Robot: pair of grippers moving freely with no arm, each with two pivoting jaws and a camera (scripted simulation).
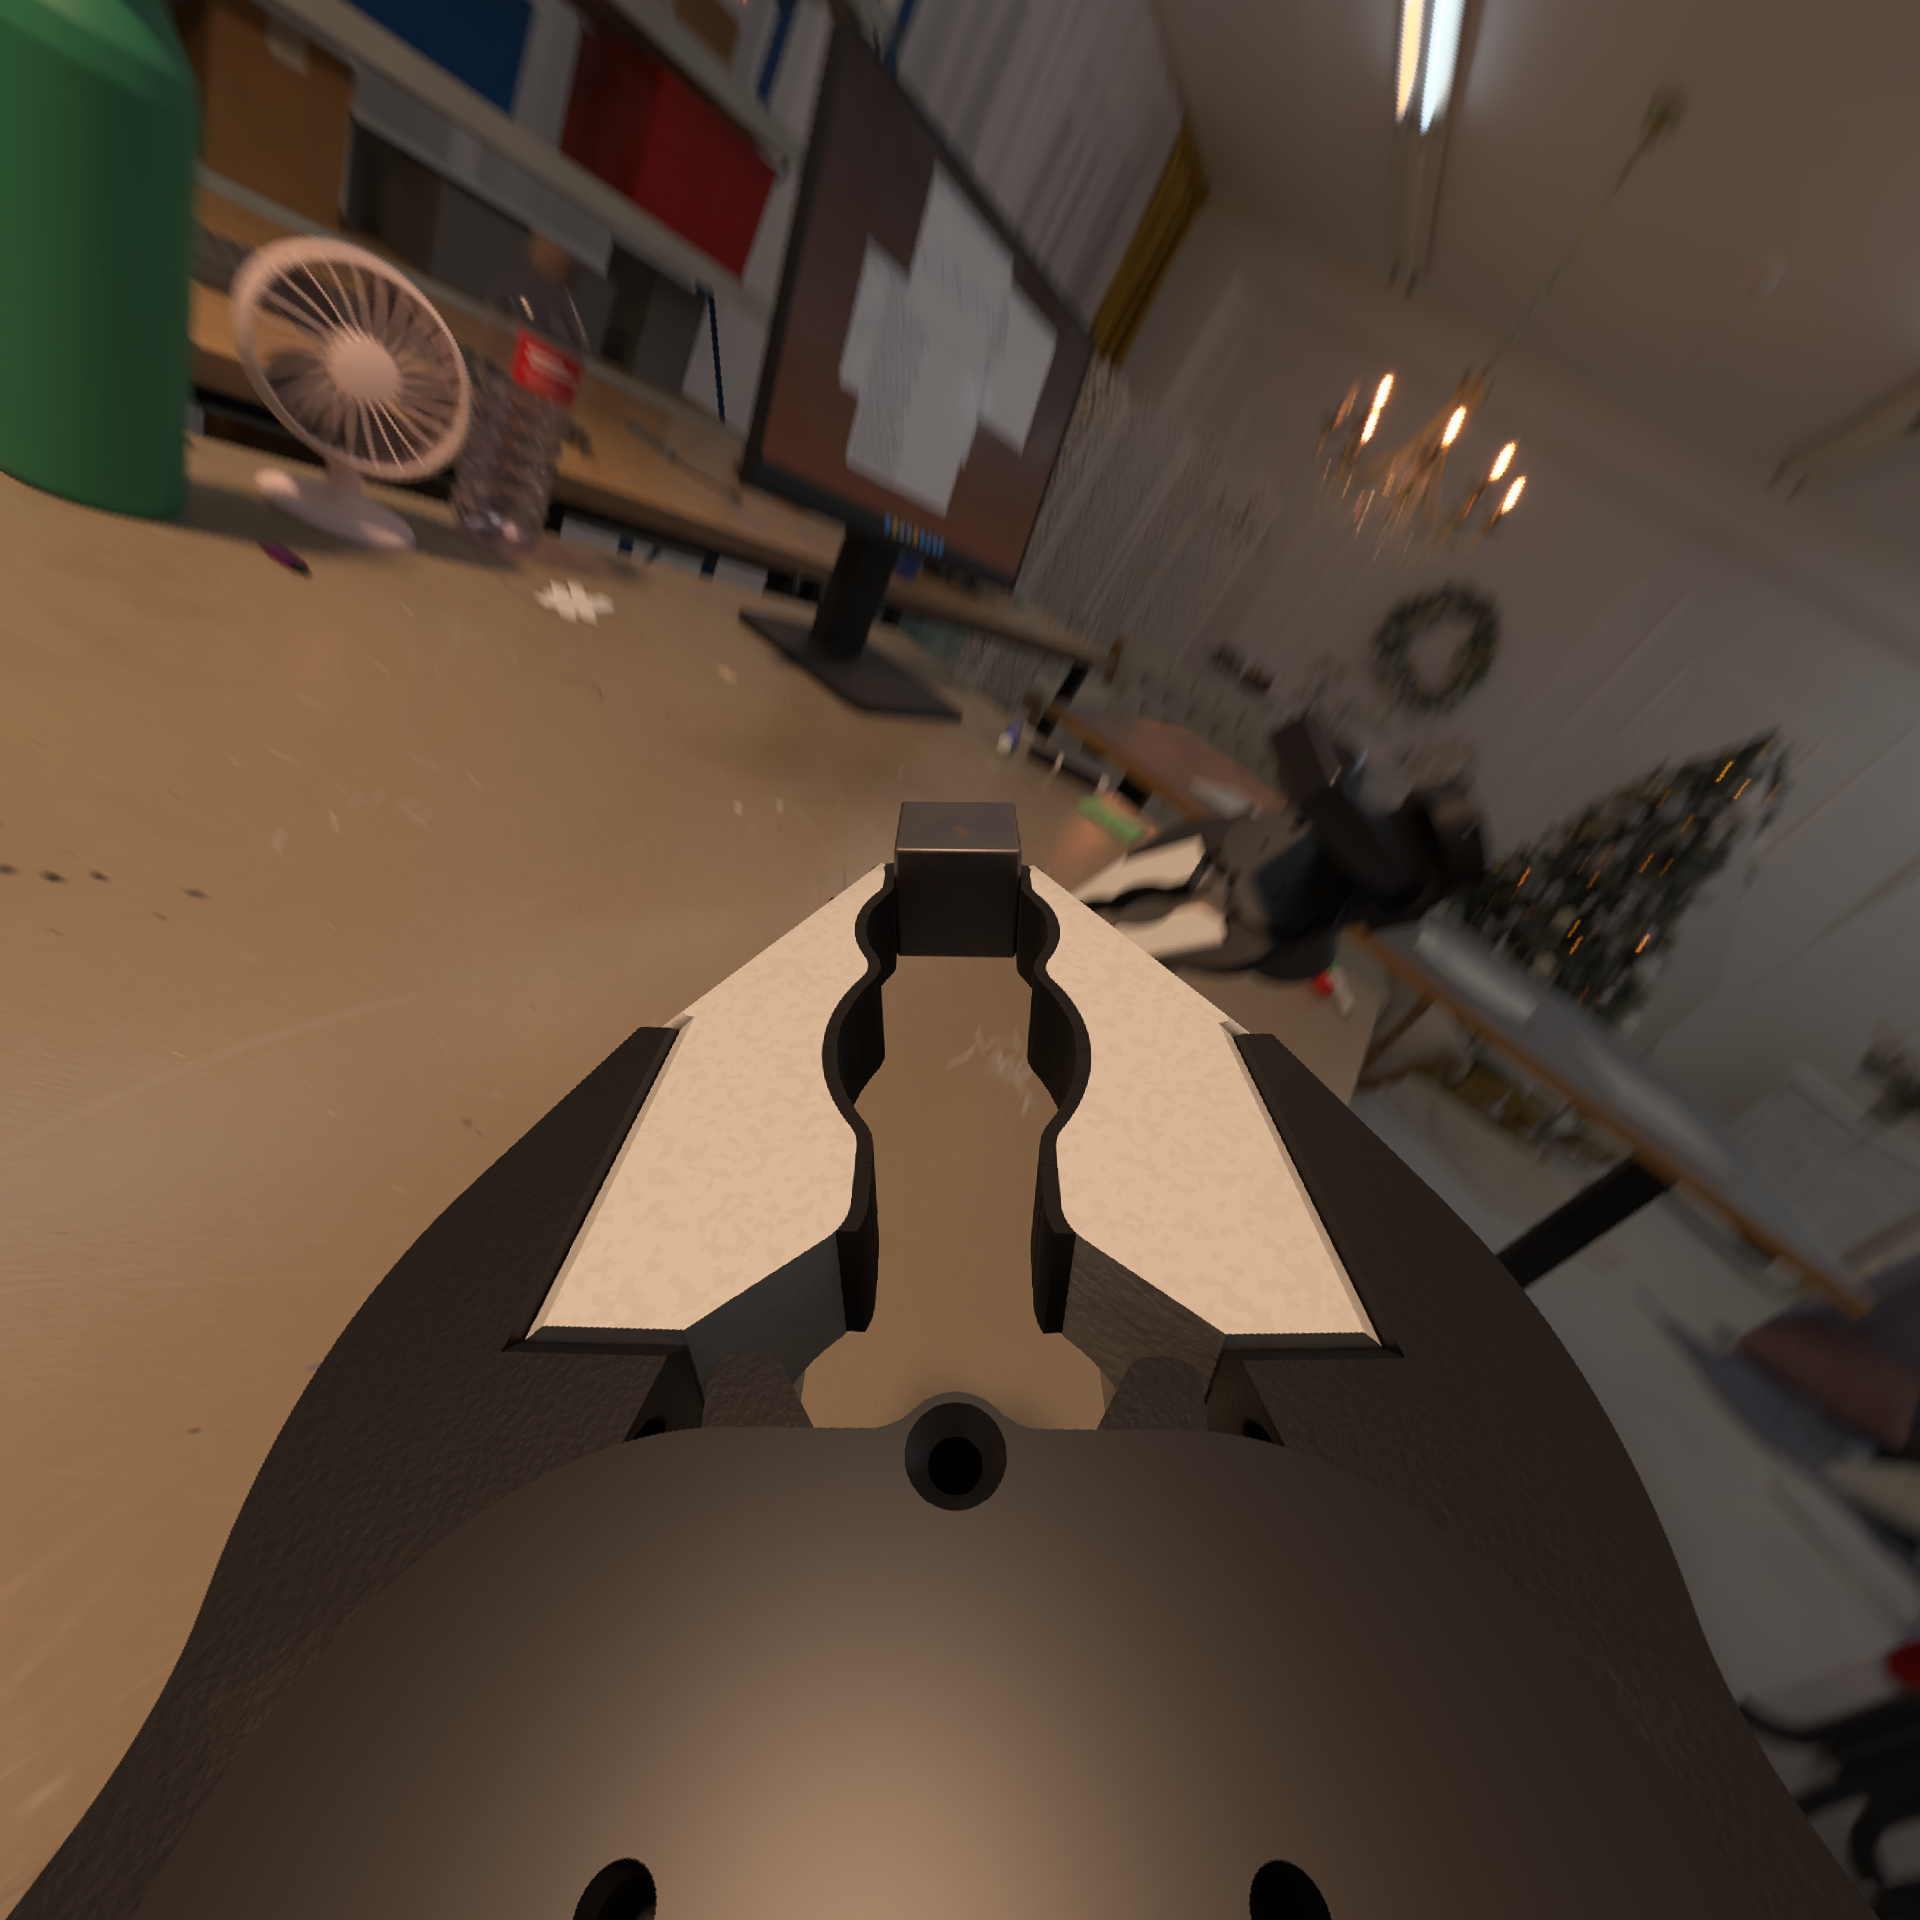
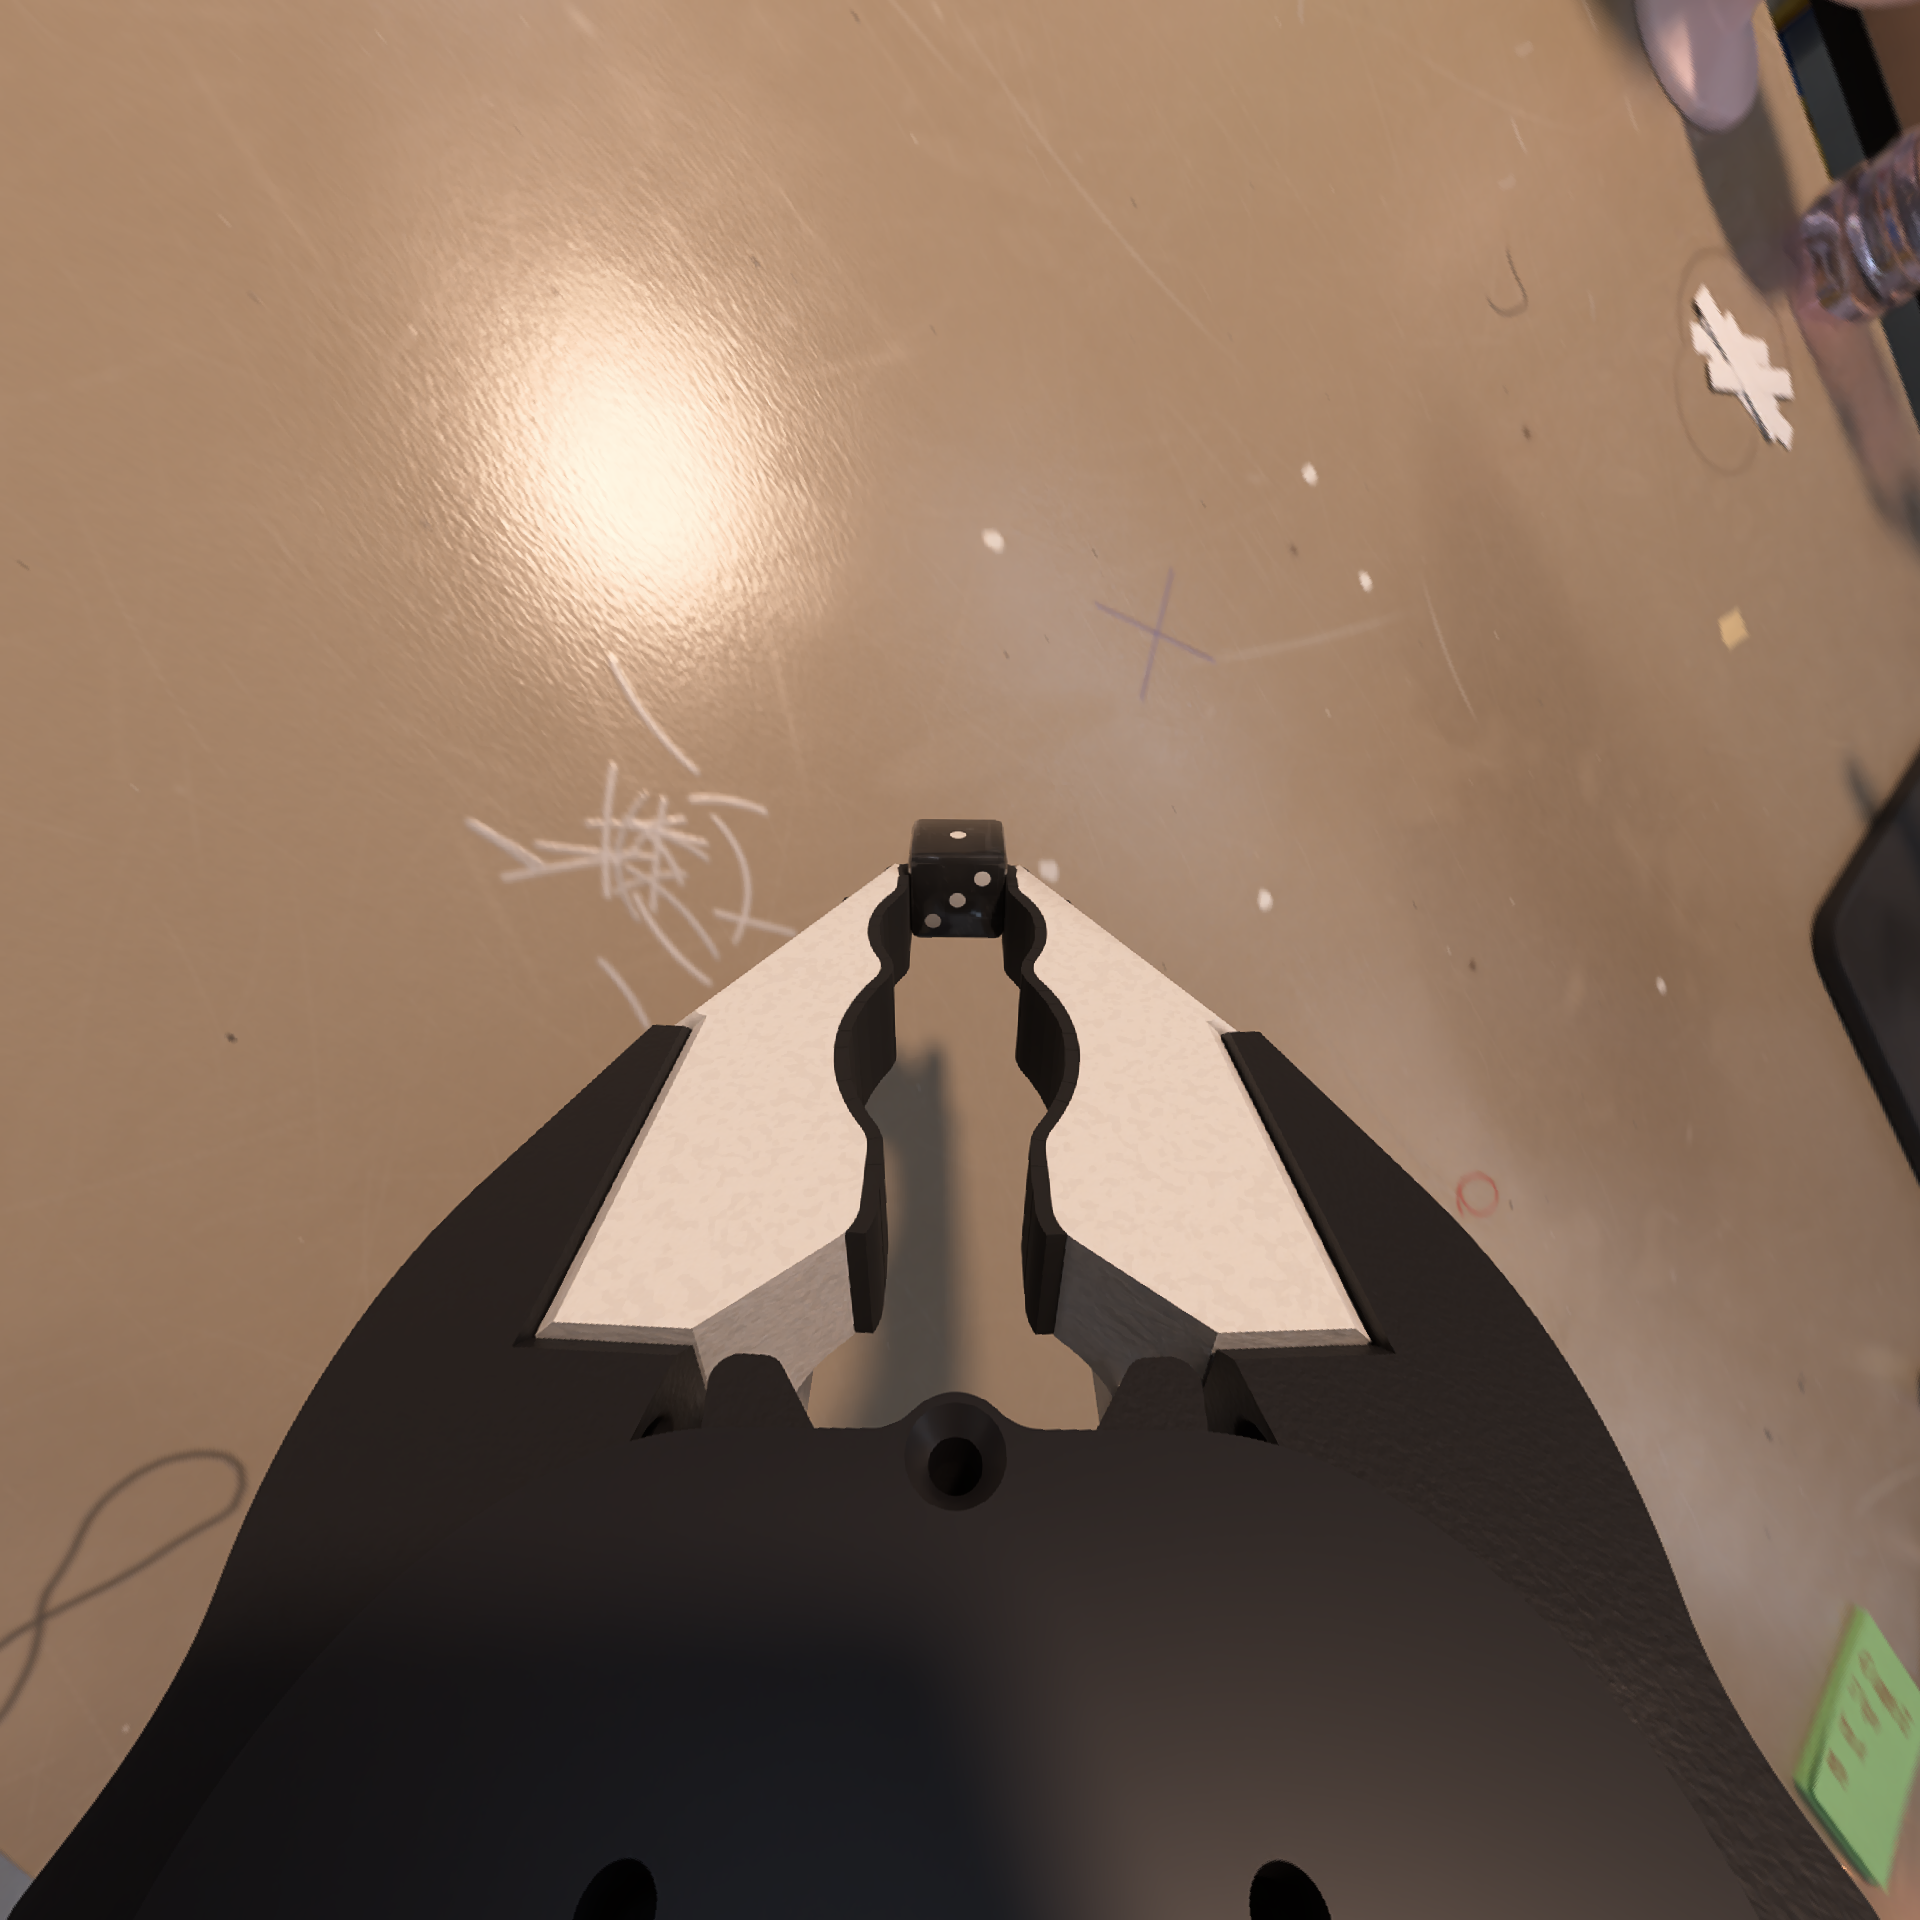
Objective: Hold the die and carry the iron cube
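In the left wrist view my left gripper (image 1: pixel 956 883) is shut on the iron cube (image 1: pixel 956 878), a dark grey metal block pinched between the two fingertips and held above the tan table (image 1: pixel 364 935). In the right wrist view my right gripper (image 2: pixel 958 883) is shut on the die (image 2: pixel 958 883), a small black cube with white pips, held between the fingertips above the table (image 2: pixel 416 520). The other gripper (image 1: pixel 1247 873) shows farther off to the right in the left wrist view.
In the left wrist view a green bin (image 1: pixel 94 260), a white desk fan (image 1: pixel 348 364), a plastic bottle (image 1: pixel 520 436) and a monitor (image 1: pixel 914 364) stand at the table's far side. In the right wrist view a green note pad (image 2: pixel 1860 1756), a dark device (image 2: pixel 1881 987) and the bottle (image 2: pixel 1860 249) lie along the right edge.
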